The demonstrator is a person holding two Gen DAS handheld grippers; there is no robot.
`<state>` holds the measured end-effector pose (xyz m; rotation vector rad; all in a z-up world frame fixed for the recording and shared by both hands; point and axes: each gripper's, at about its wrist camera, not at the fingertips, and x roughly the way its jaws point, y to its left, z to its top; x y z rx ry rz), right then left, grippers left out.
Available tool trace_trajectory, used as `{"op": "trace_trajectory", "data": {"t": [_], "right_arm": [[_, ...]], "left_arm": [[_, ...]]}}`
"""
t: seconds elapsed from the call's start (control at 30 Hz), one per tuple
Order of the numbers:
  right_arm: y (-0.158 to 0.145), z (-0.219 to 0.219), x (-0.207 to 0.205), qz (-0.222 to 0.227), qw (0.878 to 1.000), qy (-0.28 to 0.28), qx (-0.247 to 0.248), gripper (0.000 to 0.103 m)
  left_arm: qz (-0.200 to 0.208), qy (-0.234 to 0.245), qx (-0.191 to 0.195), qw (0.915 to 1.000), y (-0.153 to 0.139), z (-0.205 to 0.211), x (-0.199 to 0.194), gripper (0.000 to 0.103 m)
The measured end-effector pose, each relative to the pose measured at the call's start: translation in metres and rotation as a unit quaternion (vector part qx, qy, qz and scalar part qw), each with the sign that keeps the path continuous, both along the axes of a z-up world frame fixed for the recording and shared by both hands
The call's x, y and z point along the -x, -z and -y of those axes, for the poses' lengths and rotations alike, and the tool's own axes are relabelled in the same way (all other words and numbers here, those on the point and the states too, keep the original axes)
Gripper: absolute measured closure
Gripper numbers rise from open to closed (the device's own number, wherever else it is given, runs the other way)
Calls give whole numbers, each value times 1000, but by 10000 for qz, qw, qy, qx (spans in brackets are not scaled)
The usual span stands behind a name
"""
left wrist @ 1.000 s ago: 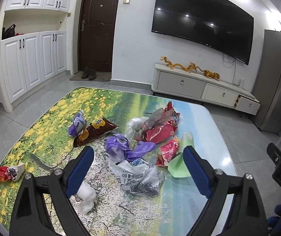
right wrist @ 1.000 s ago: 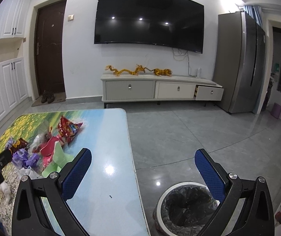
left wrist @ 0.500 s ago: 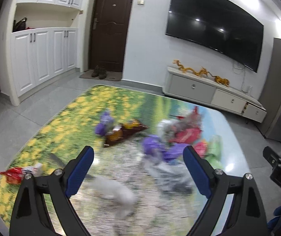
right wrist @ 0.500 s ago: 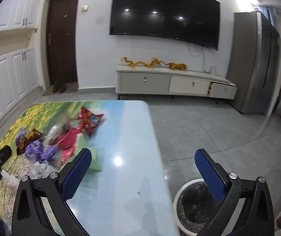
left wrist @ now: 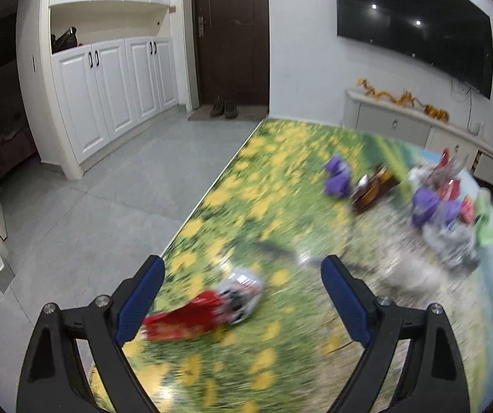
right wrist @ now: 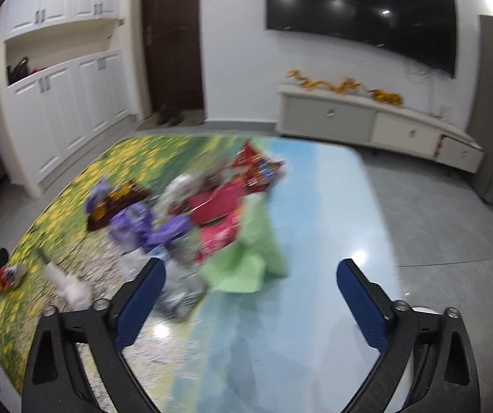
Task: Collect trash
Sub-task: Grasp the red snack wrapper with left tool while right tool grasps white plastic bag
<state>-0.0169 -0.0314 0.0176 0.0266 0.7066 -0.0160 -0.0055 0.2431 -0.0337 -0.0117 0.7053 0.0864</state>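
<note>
Trash lies on a table (left wrist: 280, 158) with a flower-meadow print. In the left wrist view my left gripper (left wrist: 243, 275) is open, and a red and white snack wrapper (left wrist: 208, 306) lies between its fingers near the table's left edge. Purple wrappers (left wrist: 429, 203) and a crumpled white tissue (left wrist: 411, 277) lie to the right. In the right wrist view my right gripper (right wrist: 249, 277) is open and empty above the table (right wrist: 315, 206), just short of a green paper (right wrist: 249, 258), red wrappers (right wrist: 218, 203) and purple wrappers (right wrist: 150, 227).
White cabinets (left wrist: 115, 82) and a dark door (left wrist: 232, 34) stand beyond the grey floor at the left. A TV (right wrist: 360, 10) hangs above a low white console (right wrist: 367, 120). The bin's white rim (right wrist: 422, 309) peeks out behind the right gripper's right finger.
Both grippers swung left. The left one moved from the central pile to the red and white wrapper near the table's left edge. The right one turned from the bin towards the pile.
</note>
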Motion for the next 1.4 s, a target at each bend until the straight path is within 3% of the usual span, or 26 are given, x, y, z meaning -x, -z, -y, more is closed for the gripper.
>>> {"op": "trace_trajectory", "data": {"t": [0.17, 0.3, 0.53, 0.57, 0.67, 0.77, 1.13, 1.4], "right_arm": [[18, -29, -15, -311, 9966, -673, -368, 28], [33, -43, -31, -570, 9923, -936, -583, 30], [51, -49, -46, -797, 9891, -1050, -653, 37], [51, -48, -46, -792, 9892, -1052, -637, 41], [52, -43, -45, -782, 9893, -1049, -645, 51], [51, -39, -41, -763, 9882, -1126, -698, 56], [40, -27, -17, -618, 9829, -1425, -988, 61], [13, 2, 9, -178, 9832, -1374, -1185, 61]], "left_arm": [[-350, 34, 237, 9991, 19, -24, -5, 11], [-492, 113, 413, 9979, 25, -30, -5, 14], [-711, 323, 506, 9957, 36, -25, -7, 45], [-704, 352, 520, 9955, 35, -24, -6, 48], [-722, 449, 540, 9949, 34, -20, -7, 68], [-772, 504, 669, 9935, 33, -17, -6, 82], [-574, 568, 820, 9934, 14, 5, 13, 83], [-217, 1091, 945, 9893, -24, 51, 30, 83]]}}
